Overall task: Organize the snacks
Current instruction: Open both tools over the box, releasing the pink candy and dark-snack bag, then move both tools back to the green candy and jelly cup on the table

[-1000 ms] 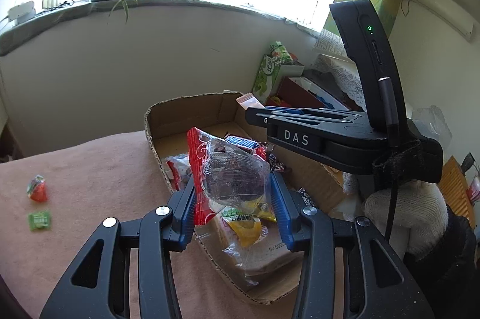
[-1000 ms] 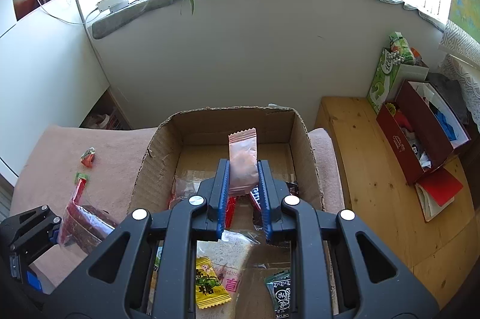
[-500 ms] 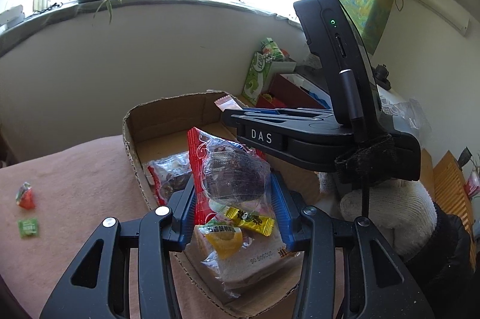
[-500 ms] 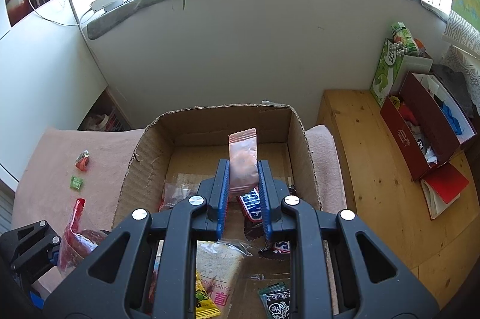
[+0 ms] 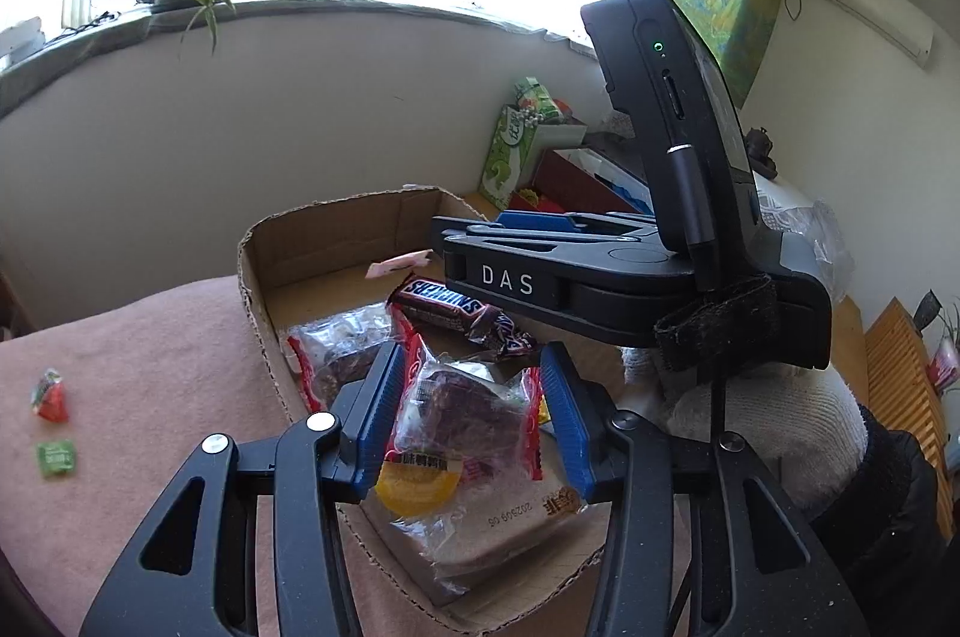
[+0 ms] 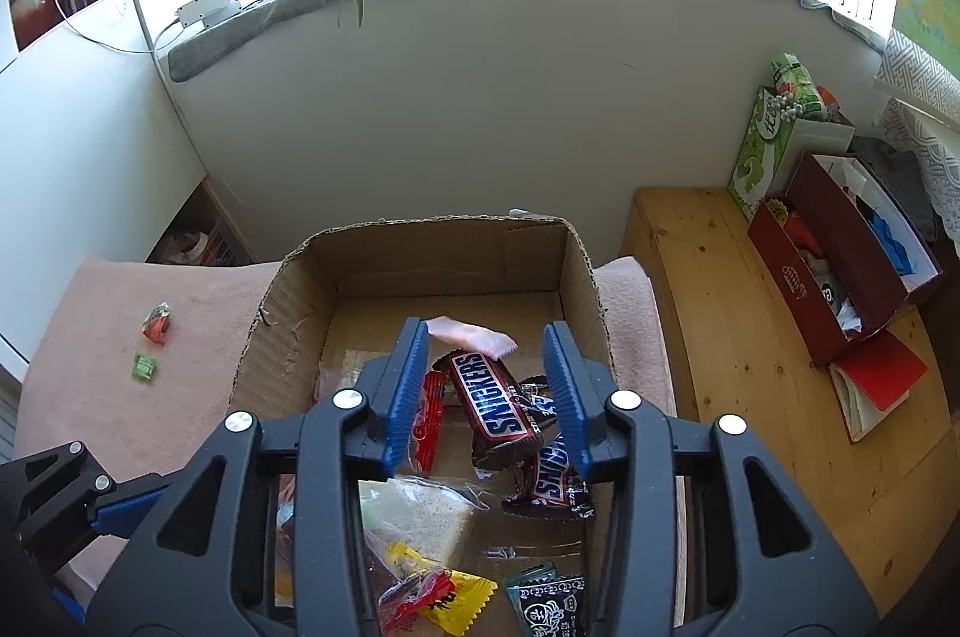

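Two grippers over the cardboard box [image 6: 288, 331], both pointing down into it. My left gripper [image 5: 474, 415] has its fingers spread wide either side of a clear red-edged packet of dark cake [image 5: 468, 409]; I cannot tell from this angle whether the pads touch the wrapper or whether the packet already rests on the sliced bread bag [image 5: 510, 523] below. My right gripper [image 6: 489, 391] is spread wide with nothing between the fingers; the pink sachet [image 6: 474, 334] lies tilted just beyond the fingertips, over the far end of a Snickers bar [image 6: 492, 397]. That bar runs lengthwise away from me, roughly along the finger line. Judgement: both arms are at the release step, box already well filled. What remains outside is a red candy [image 5: 51, 397] and a green candy [image 5: 57, 457] on the pink cloth [image 5: 150, 367], well to the left of the box. They lie left of the left fingers, so that arm is nearer; I would back it out of the box and swing left. Both sweets are small and flat, so a low, square approach looks necessary.
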`<act>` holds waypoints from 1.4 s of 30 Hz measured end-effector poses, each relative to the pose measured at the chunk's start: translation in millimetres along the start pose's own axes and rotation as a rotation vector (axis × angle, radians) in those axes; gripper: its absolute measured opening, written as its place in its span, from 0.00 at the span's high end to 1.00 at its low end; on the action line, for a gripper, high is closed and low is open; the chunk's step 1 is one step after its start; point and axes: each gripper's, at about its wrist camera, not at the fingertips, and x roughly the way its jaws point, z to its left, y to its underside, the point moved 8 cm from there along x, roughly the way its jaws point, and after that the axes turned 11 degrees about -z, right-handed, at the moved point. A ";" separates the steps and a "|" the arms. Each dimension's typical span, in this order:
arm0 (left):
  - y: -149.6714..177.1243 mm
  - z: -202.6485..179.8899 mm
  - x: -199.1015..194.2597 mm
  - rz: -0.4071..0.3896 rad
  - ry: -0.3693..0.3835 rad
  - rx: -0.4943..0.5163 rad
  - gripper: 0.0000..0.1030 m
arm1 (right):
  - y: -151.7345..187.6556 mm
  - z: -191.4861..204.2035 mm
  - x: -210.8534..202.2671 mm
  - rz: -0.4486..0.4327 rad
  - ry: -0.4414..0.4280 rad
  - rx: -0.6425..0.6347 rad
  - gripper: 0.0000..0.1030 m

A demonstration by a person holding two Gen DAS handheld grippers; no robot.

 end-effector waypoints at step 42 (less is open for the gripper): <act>-1.8 130.8 -86.6 -0.098 -0.185 -0.140 0.55 | 7.9 97.9 -63.8 -0.076 -0.112 0.018 0.43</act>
